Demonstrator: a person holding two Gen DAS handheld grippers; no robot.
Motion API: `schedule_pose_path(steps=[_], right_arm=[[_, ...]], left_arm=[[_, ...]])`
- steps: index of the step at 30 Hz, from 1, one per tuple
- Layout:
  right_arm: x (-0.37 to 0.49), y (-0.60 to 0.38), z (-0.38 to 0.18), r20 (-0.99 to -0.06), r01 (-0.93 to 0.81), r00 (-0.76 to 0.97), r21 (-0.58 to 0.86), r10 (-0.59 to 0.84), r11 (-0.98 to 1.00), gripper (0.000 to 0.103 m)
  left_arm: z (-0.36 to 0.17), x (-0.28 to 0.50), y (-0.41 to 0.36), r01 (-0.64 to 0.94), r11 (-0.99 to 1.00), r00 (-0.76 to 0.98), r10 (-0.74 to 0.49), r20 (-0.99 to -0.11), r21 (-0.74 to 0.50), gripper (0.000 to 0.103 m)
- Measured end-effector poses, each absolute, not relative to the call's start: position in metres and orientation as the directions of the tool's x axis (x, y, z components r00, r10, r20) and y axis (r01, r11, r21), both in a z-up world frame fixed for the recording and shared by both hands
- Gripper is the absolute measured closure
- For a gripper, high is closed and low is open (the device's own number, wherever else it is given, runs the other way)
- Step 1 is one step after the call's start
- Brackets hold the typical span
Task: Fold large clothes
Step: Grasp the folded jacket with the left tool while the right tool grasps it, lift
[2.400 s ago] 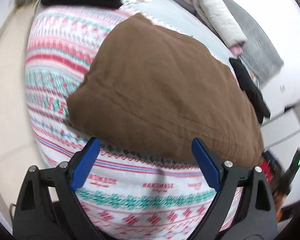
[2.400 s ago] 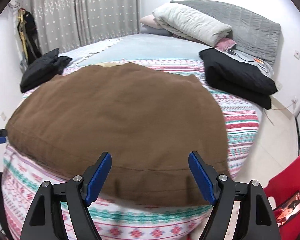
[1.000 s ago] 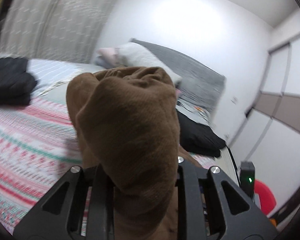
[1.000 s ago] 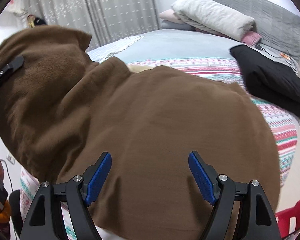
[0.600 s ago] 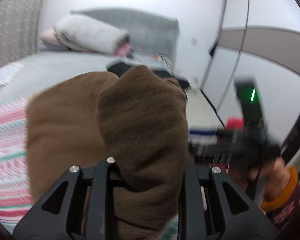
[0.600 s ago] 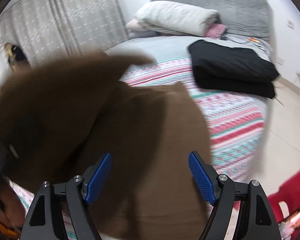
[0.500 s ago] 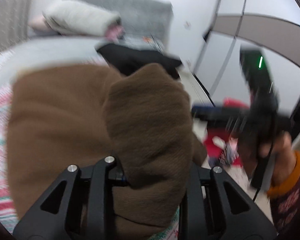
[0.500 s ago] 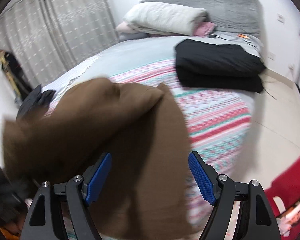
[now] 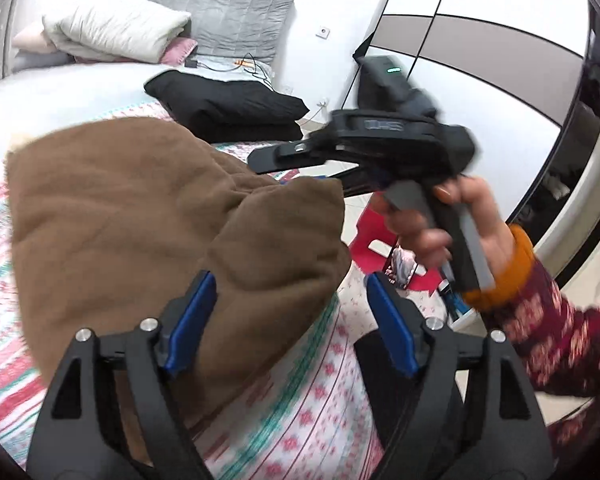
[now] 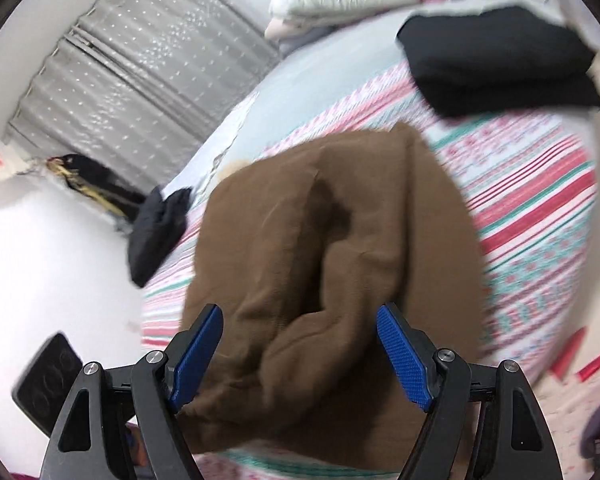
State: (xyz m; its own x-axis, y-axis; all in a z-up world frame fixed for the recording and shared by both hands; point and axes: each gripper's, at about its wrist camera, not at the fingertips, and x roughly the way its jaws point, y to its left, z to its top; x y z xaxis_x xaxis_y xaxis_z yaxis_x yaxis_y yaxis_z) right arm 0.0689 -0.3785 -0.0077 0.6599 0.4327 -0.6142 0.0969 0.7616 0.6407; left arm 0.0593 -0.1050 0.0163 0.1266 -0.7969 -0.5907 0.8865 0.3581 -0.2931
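Observation:
A brown fleece garment (image 9: pixel 112 208) lies folded over itself on the patterned bedspread (image 9: pixel 300 400); it also shows in the right wrist view (image 10: pixel 332 264), bunched with a deep crease. My left gripper (image 9: pixel 290 324) is open and empty just above the garment's near corner. My right gripper (image 10: pixel 300 350) is open and empty, hovering over the garment's near edge. In the left wrist view the right gripper's body (image 9: pixel 380 140) is held in a hand above the garment's right edge.
A folded black garment (image 9: pixel 228 104) lies further up the bed, also in the right wrist view (image 10: pixel 500 60). Another dark garment (image 10: pixel 156 232) lies at the bed's left side. Pillows and a grey headboard (image 9: pixel 236 12) stand beyond. A red stool (image 9: pixel 376 248) is beside the bed.
My left gripper carried the garment's left side over to the right, then opened and let it go. The garment now lies folded. My right gripper stayed open and tilted.

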Motion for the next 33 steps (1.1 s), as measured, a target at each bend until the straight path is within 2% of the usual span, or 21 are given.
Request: schedule_pose_path(steps=[3, 7, 11, 12, 13, 14, 16, 18, 20, 23, 24, 25, 26, 28, 29, 30, 31, 33], right_arm=[[0.088, -0.379, -0.019, -0.658, 0.144, 0.613, 0.638, 0.438, 0.757, 0.022], [0.112, -0.382, -0.032, -0.626, 0.158, 0.577, 0.716, 0.525, 0.680, 0.020], [0.136, -0.372, -0.028, -0.591, 0.110, 0.555, 0.750, 0.586, 0.652, 0.022], [0.144, -0.368, -0.026, -0.590, 0.096, 0.553, 0.747, 0.589, 0.658, 0.029], [0.151, -0.363, -0.022, -0.605, 0.082, 0.553, 0.724, 0.573, 0.685, 0.057], [0.158, -0.358, -0.019, -0.633, 0.071, 0.550, 0.686, 0.545, 0.724, 0.077], [0.161, -0.351, -0.006, -0.640, 0.045, 0.567, 0.653, 0.519, 0.756, 0.084], [0.159, -0.351, 0.015, -0.600, -0.005, 0.612, 0.649, 0.516, 0.761, 0.090], [0.149, -0.363, 0.035, -0.522, -0.054, 0.659, 0.686, 0.542, 0.726, 0.093], [0.118, -0.389, 0.064, -0.430, -0.103, 0.750, 0.676, 0.503, 0.730, 0.101], [0.103, -0.405, 0.072, -0.372, -0.116, 0.793, 0.685, 0.482, 0.719, 0.103], [0.085, -0.427, 0.078, -0.310, -0.120, 0.836, 0.702, 0.452, 0.702, 0.103], [0.071, -0.445, 0.080, -0.282, -0.108, 0.860, 0.715, 0.426, 0.691, 0.103], [0.053, -0.467, 0.076, -0.270, -0.086, 0.871, 0.738, 0.410, 0.669, 0.098], [0.045, -0.474, 0.068, -0.295, -0.062, 0.862, 0.747, 0.413, 0.662, 0.096], [0.042, -0.475, 0.060, -0.325, -0.038, 0.849, 0.749, 0.418, 0.661, 0.086], [0.041, -0.473, 0.052, -0.352, -0.024, 0.831, 0.750, 0.430, 0.661, 0.060], [0.048, -0.460, 0.033, -0.406, 0.005, 0.787, 0.757, 0.464, 0.653, 0.031]], left_arm=[[0.024, 0.068, -0.077, 0.866, 0.414, 0.185, -0.788, -0.588, -0.281, 0.021], [0.020, 0.098, -0.044, 0.792, 0.525, 0.270, -0.759, -0.593, -0.311, 0.019], [-0.008, 0.141, -0.024, 0.676, 0.658, 0.310, -0.663, -0.682, -0.332, 0.019], [-0.016, 0.148, -0.021, 0.652, 0.674, 0.300, -0.650, -0.698, -0.347, 0.019], [-0.027, 0.161, -0.019, 0.610, 0.690, 0.274, -0.644, -0.714, -0.389, 0.019], [-0.033, 0.166, -0.017, 0.582, 0.695, 0.256, -0.649, -0.716, -0.422, 0.019], [-0.043, 0.178, -0.013, 0.512, 0.678, 0.201, -0.692, -0.694, -0.528, 0.019], [-0.041, 0.180, -0.014, 0.487, 0.672, 0.205, -0.709, -0.674, -0.558, 0.019], [-0.032, 0.175, -0.017, 0.499, 0.662, 0.225, -0.722, -0.654, -0.559, 0.019], [-0.017, 0.165, -0.033, 0.549, 0.645, 0.233, -0.728, -0.645, -0.531, 0.019], [-0.014, 0.161, -0.038, 0.561, 0.658, 0.250, -0.713, -0.655, -0.502, 0.015], [-0.012, 0.156, -0.046, 0.576, 0.684, 0.287, -0.682, -0.673, -0.447, 0.010], [-0.011, 0.154, -0.050, 0.593, 0.688, 0.301, -0.672, -0.677, -0.419, 0.010], [-0.013, 0.148, -0.061, 0.628, 0.672, 0.305, -0.677, -0.669, -0.393, 0.010], [-0.013, 0.145, -0.065, 0.635, 0.672, 0.315, -0.675, -0.667, -0.380, 0.009], [-0.013, 0.140, -0.069, 0.639, 0.682, 0.332, -0.662, -0.672, -0.356, 0.008], [-0.013, 0.137, -0.071, 0.640, 0.691, 0.347, -0.649, -0.677, -0.335, 0.008], [-0.014, 0.131, -0.075, 0.646, 0.702, 0.370, -0.632, -0.681, -0.301, 0.008]])
